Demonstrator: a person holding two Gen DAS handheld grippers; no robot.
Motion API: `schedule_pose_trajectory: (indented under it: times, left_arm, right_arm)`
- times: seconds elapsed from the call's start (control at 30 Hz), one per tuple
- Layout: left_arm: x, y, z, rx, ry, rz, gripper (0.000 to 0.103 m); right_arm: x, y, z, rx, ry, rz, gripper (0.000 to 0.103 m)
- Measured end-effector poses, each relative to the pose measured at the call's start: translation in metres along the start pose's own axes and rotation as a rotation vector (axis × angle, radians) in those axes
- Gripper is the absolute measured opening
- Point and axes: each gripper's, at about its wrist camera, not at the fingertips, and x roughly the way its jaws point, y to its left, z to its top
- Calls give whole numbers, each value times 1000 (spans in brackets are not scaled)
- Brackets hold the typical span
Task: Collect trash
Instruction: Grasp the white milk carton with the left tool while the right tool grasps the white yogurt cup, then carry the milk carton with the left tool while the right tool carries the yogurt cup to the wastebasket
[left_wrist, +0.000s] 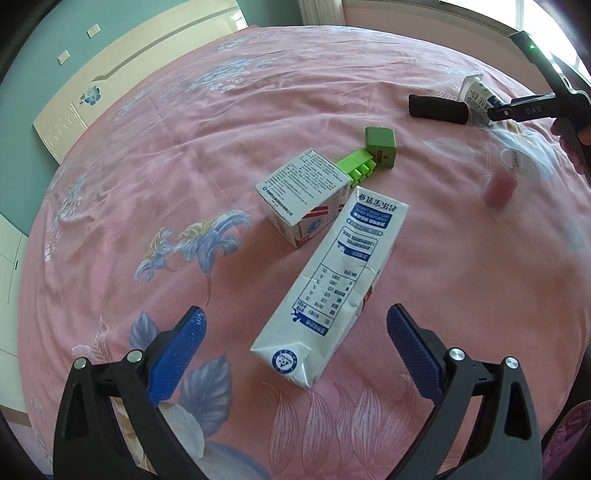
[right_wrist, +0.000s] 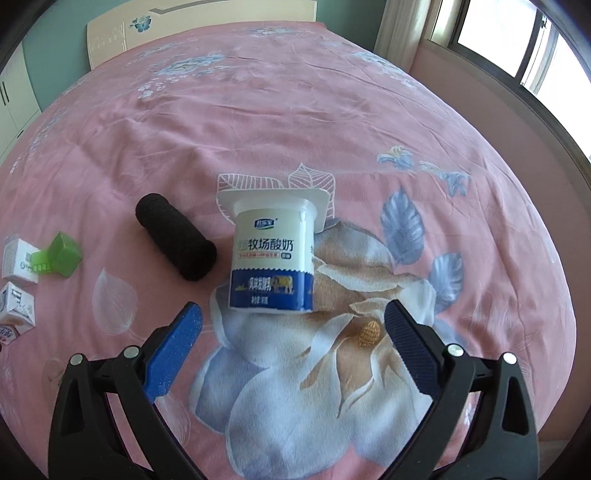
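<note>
The left gripper (left_wrist: 295, 325) hovered over the pink flowered bed (left_wrist: 147, 177) with its blue fingers (left_wrist: 177, 354) spread wide and nothing between them. Just ahead of it lay a long white milk carton (left_wrist: 328, 284) on its side, its near end between the two finger tips without touching either. The far end of that carton rested against a smaller white box (left_wrist: 306, 192), which stood tilted on the cover. Behind the box lay a green plastic toy (left_wrist: 373, 151), touching it. Farther off to the right lay a black foam roller (left_wrist: 437, 110).

The right gripper (right_wrist: 293, 328) was likewise released, fingers (right_wrist: 173, 354) apart and empty. Directly in front of it lay a white and blue yogurt cup (right_wrist: 275, 254) tipped over on the bed, its base toward the gripper and its square rim away from it. The cup lay near the finger tips, apart from both. The black foam roller lay just beside the cup on its left, and the green toy and white cartons sat well apart at the left edge.
</note>
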Motion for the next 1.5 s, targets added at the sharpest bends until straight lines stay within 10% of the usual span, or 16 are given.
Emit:
schedule_pose_trajectory:
  times: [0.23,0.5,0.77,1.5]
  left_arm:
    - [31,-11,7,27,43,-72,96]
    - [36,-26,14,-23,74,-106,49]
    - [15,-38,8,-74,68,-45,40]
    - [-247,-69,0,-271,-190,140,40]
  right_arm:
    - [35,0,20,2,64,17,78]
    - [42,7,26,-44,70,22,48]
    - [16,-1,6,-63,56,19,47]
    - [-276,-12,-74,-199,-239,106,47]
